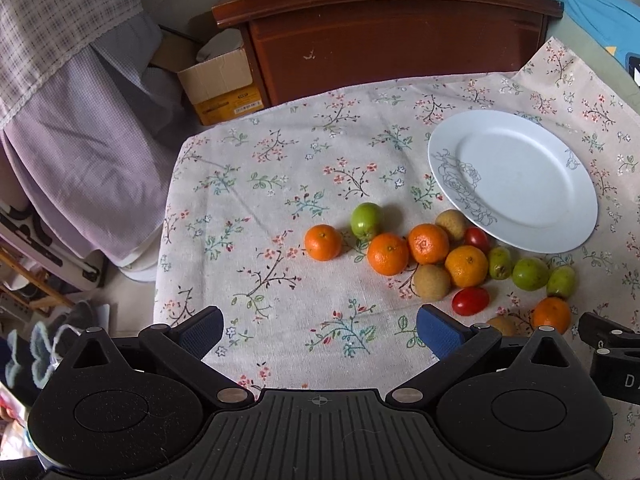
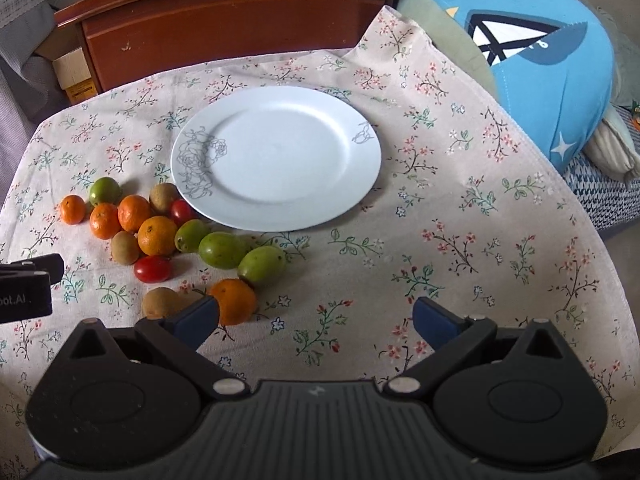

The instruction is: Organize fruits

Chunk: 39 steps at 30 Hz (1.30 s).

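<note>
Both the left gripper and right gripper hover spread wide, holding nothing. Mixed small round fruits (oranges, green ones, brown ones, red tomatoes) cluster at left-centre, beside the round white ceramic plate on the floral tablecloth.

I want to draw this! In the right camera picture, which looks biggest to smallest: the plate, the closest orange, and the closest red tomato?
1. Plate, by far the largest.
2. Closest orange.
3. Closest red tomato, smallest.

The orange sits nearer the camera, which exaggerates its lead.
</note>
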Motion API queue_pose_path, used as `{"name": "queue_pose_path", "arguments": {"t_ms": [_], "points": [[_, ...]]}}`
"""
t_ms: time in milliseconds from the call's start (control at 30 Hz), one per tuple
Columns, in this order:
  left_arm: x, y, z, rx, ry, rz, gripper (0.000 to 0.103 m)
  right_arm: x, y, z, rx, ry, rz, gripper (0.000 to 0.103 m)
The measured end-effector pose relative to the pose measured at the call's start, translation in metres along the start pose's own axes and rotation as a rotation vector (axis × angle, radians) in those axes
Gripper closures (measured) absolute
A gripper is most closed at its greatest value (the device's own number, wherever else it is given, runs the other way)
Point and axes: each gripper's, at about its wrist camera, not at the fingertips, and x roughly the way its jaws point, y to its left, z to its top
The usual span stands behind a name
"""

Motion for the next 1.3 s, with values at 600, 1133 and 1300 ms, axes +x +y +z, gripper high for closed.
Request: {"name": "queue_pose_path", "arguments": {"t_ms": [600, 1133, 1300], "points": [[0.000, -0.004, -0.005, 0.010, -0.007, -0.001, 0.000, 0.013, 0.007, -0.003, 0.010, 0.024, 0.045, 0.002], [0.002, -0.006, -0.008, 0.022, -0.006, -0.004, 0.000, 0.012, 0.012, -0.003, -0.014, 0.006, 0.063, 0.002], [0.002, -0.008, -0.009, 0.024, -0.004, -0.007, 0.000, 0.013, 0.014, -0.003, -0.026, 0.000, 0.063, 0.002]]}}
